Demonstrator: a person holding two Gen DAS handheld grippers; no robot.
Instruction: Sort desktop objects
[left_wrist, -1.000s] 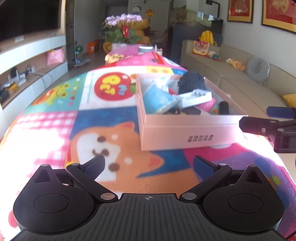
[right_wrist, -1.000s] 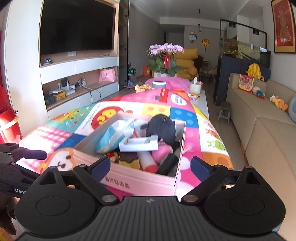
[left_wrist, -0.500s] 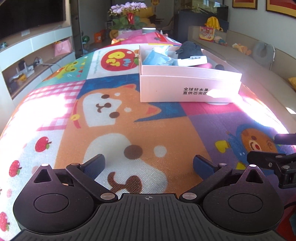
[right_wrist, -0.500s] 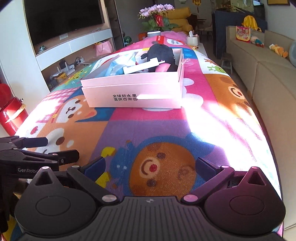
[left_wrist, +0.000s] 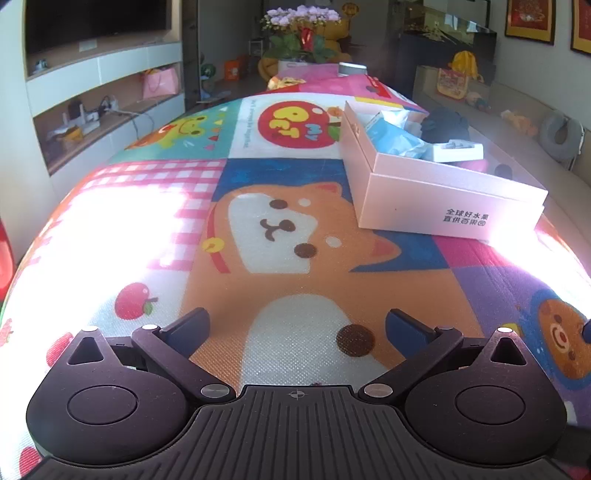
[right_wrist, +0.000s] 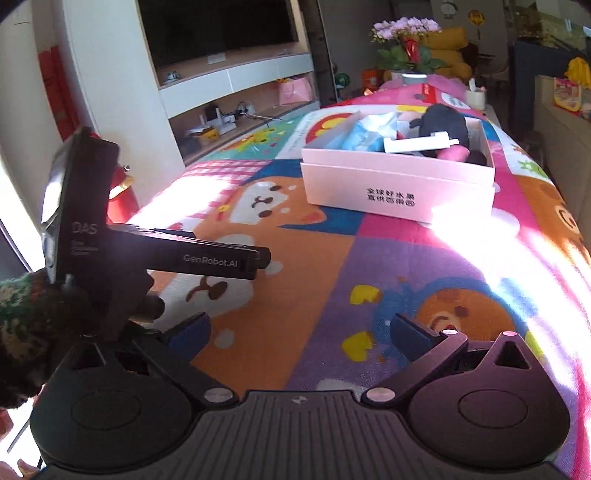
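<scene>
Left wrist view: the left gripper (left_wrist: 297, 326), black with blue-padded fingers, hangs released and empty, jaws spread wide, over the colourful cartoon-printed play mat (left_wrist: 280, 236) covering the long table. The pale pink rectangular cardboard box (left_wrist: 439, 192), lidless and printed with dark characters on its near wall, sits on the mat at about 2 o'clock, well apart from the fingers. Inside it lie a light blue crinkled plastic packet (left_wrist: 391, 134), a black rounded soft object (left_wrist: 445, 123) and a flat white rectangular carton (left_wrist: 458, 151); the other contents are too hidden to name.

Right wrist view: the right gripper (right_wrist: 300, 332), of the same black build with blue finger pads, is likewise released and holds nothing. The same box (right_wrist: 399, 184) lies at about 1 o'clock, resting on the mat (right_wrist: 332, 273), with the blue packet (right_wrist: 364, 136), black object (right_wrist: 443, 123) and white carton (right_wrist: 417, 144) visible above its rim. At 9 o'clock the left gripper (right_wrist: 258, 260) appears side-on, held by a person's hand (right_wrist: 74, 302) in a dark glove below a knitted green-patterned cuff (right_wrist: 18, 295). A pot of pale purple flowers (right_wrist: 406, 40) stands at the table's far end, near 12 o'clock.
</scene>
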